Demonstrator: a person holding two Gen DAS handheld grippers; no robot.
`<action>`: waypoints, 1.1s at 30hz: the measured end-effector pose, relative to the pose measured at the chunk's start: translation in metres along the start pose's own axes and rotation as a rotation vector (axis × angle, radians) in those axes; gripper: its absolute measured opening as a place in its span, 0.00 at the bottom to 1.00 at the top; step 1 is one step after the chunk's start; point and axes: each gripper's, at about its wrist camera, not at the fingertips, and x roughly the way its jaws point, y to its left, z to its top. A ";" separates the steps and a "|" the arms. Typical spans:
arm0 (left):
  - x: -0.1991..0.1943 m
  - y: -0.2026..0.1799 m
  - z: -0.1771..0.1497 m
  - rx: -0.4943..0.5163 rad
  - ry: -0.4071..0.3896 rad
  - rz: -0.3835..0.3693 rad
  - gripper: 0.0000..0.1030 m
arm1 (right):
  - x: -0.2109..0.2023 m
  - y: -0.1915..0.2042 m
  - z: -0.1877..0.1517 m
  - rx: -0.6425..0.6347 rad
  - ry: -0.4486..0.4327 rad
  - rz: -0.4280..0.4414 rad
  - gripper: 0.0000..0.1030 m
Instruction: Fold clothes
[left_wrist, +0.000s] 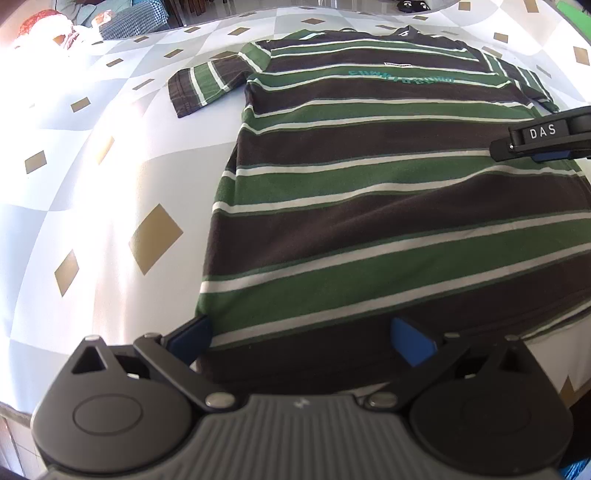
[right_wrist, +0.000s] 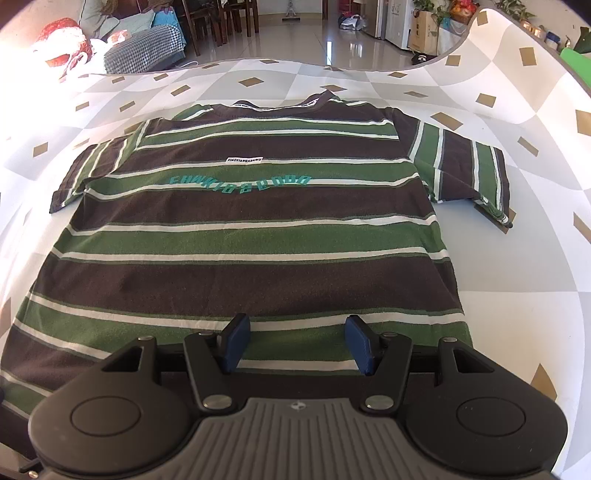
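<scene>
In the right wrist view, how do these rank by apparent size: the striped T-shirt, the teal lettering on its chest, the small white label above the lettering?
1. striped T-shirt, filling most of the view
2. teal lettering
3. white label, the smallest

Striped green/brown/white tee (right_wrist: 236, 236) lies flat, unfolded, front up, collar at far end, sleeves out.
</scene>
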 end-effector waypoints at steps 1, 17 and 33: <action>-0.003 0.001 0.001 -0.016 -0.020 -0.025 1.00 | -0.002 -0.003 0.000 0.021 -0.001 0.014 0.54; 0.004 -0.013 0.022 -0.114 -0.078 -0.019 1.00 | -0.037 0.003 -0.035 -0.052 0.021 0.076 0.53; 0.010 -0.037 0.009 0.038 -0.027 0.055 1.00 | -0.045 0.005 -0.069 -0.121 0.047 -0.024 0.54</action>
